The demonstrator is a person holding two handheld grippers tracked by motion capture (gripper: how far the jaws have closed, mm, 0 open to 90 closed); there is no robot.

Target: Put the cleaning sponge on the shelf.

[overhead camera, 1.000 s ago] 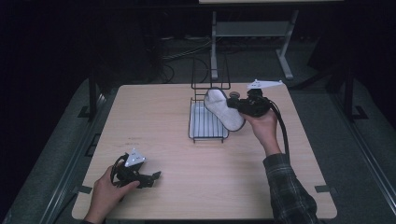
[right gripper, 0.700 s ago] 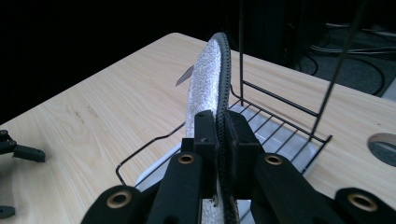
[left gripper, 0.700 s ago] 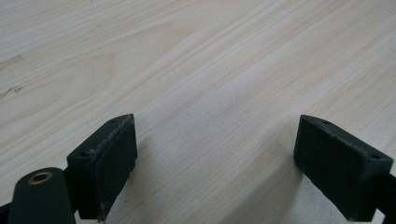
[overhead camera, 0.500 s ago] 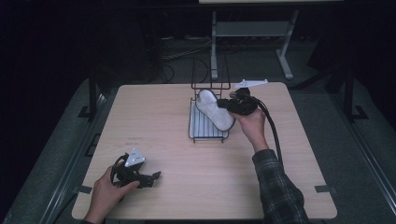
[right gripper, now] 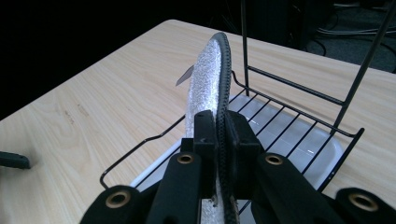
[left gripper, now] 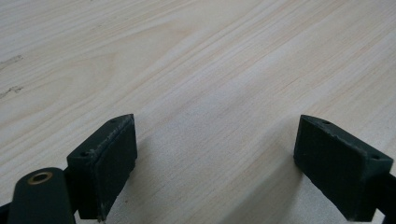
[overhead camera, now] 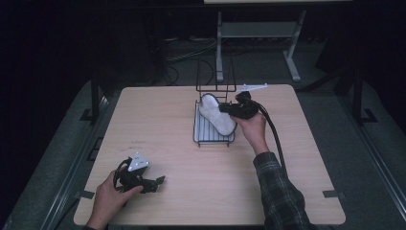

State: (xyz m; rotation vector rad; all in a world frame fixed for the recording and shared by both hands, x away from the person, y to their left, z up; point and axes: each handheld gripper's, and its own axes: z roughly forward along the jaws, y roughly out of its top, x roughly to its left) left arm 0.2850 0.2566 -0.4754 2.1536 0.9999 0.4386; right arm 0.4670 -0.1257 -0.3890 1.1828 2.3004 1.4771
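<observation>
Since a second ago, the white pad (overhead camera: 216, 115) with its dark bound edge has travelled leftward and lower, from beside the wire rack (overhead camera: 213, 125) to a spot over the rack's tray, carried by the right gripper (overhead camera: 229, 109); the left gripper (overhead camera: 154, 182) has not shifted from the near left of the table (overhead camera: 158, 115).

The pad stands on edge, tilted, its far end up near the rack's tall back frame and its near end pinched. In the right gripper view the pad (right gripper: 208, 84) rises straight up between the two black jaws, which are pressed together on its dark rim, with the rack (right gripper: 299, 121) and its pale tray just beyond.

The likeliest trouble, as I judge it, is the floppy upper end catching the back frame or a side wire as it descends, which would fold the pad or drag the light rack across the table. The grip sits only on the rim, so a snag could also pull the pad free and drop it flat across the wires or outside them. Letting go too high would let it topple.

The left gripper (left gripper: 210, 154) rests low over bare wood, jaws wide apart with nothing between them, too far off to steady the rack.
</observation>
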